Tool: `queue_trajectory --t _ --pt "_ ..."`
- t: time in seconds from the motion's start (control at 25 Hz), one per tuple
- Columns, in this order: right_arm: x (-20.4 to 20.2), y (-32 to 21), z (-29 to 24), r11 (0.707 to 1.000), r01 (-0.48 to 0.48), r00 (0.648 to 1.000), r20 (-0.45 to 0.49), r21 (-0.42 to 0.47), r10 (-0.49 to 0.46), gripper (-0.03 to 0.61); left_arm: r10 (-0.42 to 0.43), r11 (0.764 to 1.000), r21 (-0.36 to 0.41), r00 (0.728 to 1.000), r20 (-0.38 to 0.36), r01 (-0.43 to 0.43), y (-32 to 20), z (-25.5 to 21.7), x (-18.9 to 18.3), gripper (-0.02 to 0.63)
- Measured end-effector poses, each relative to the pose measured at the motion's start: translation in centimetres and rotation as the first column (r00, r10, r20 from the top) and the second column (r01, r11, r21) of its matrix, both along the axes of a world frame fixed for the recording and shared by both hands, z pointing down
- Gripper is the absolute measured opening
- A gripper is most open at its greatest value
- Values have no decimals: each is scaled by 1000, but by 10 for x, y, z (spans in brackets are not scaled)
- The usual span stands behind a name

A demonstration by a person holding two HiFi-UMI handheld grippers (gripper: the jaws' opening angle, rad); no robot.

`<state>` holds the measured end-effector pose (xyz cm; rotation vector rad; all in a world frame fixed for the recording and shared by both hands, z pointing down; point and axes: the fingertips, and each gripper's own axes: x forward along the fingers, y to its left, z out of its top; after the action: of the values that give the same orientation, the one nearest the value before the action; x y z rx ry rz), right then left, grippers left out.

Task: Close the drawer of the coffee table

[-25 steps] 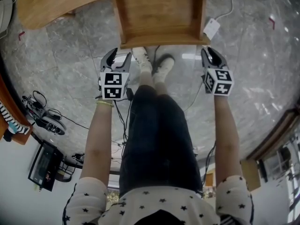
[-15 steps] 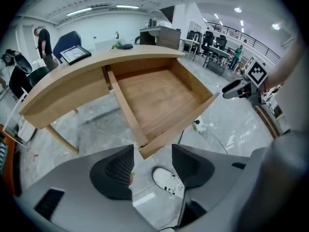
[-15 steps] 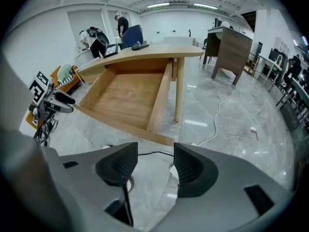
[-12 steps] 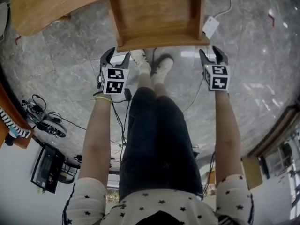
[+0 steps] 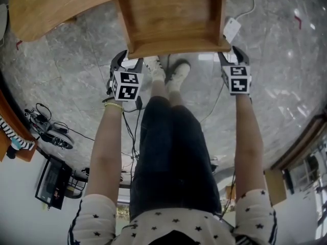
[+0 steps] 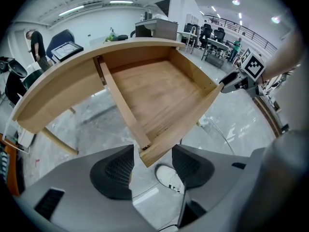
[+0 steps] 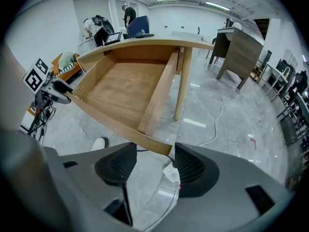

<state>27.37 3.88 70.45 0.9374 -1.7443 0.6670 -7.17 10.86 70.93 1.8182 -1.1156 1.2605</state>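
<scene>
Two grippers are down at the drawer (image 5: 171,14) now, one at each front corner! The left gripper (image 5: 129,59) has just been opening and its jaws stand wide, the drawer's left corner between the pads but not pinched. Same on the right gripper (image 5: 232,55): jaws just spread, the right corner sitting between them, nothing clamped. The drawer is pulled well out from under the curved table (image 5: 51,6), empty, bare wood inside.

My read: it's a stiff board box, fairly solid but with no load, so it should slide without much force. No handle shows, so the front panel is the place to take it, pressing both corners evenly, or it may twist and jam on its runners.

Underfoot is glossy grey marble floor (image 5: 286,86), slick-looking, with a white cable (image 5: 250,6) trailing past the table and the person's shoes (image 5: 166,70) right below the drawer front. Beyond, it's a bright open office with desks, chairs and people far back.
</scene>
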Motion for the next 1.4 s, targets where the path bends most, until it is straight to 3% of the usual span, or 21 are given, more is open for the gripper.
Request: queue_trajectory --t 0.36,1.4 --pt "-3 -2 3 997 79 996 -30 -1 -79 233 11 1000 -14 1000 10 -11 -2 3 3 236" --pt "1 -4 -21 999 43 997 -62 -33 -45 225 -11 998 -67 1000 -10 10 -4 -21 5 225"
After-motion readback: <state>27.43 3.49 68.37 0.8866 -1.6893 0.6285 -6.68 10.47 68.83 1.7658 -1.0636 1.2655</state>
